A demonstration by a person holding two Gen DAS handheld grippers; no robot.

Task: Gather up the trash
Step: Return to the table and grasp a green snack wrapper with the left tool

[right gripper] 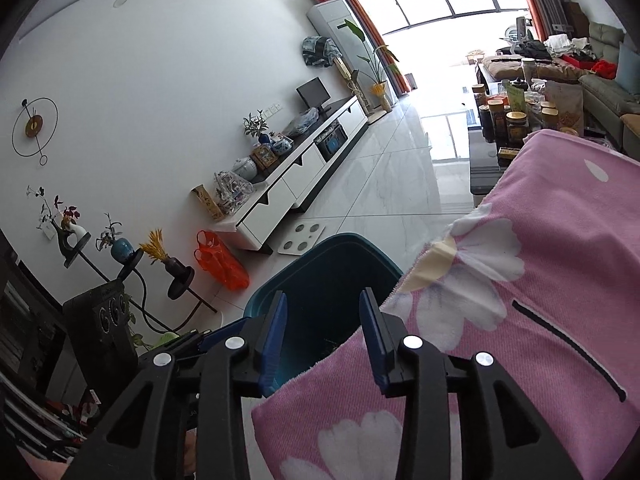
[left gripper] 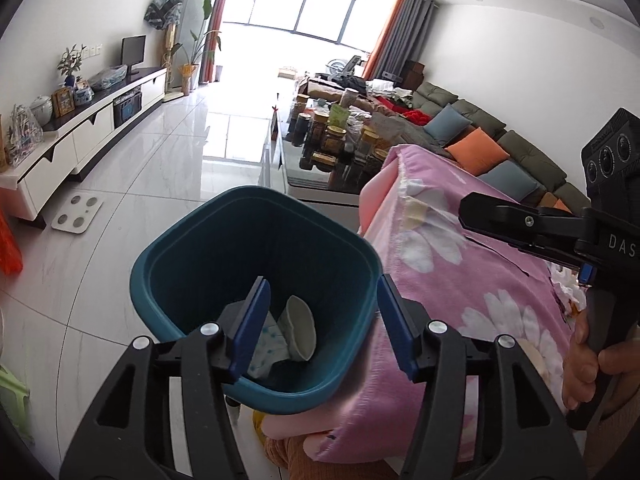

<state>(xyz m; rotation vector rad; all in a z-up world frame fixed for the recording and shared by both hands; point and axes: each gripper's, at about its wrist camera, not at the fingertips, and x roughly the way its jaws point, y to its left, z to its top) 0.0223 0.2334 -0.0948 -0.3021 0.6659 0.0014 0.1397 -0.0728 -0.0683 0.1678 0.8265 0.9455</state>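
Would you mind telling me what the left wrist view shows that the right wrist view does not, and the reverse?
Only the left wrist view shows the trash inside the bin: a crumpled tissue and a pale bowl-like piece, plus the right gripper and the hand holding it. Only the right wrist view shows the wall clock and the orange bag. Both show the teal bin, the pink floral blanket and the white scale.

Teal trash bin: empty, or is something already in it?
Not empty. The left wrist view shows the teal trash bin holding a crumpled white paper cup and a blue-speckled wrapper at the bottom.
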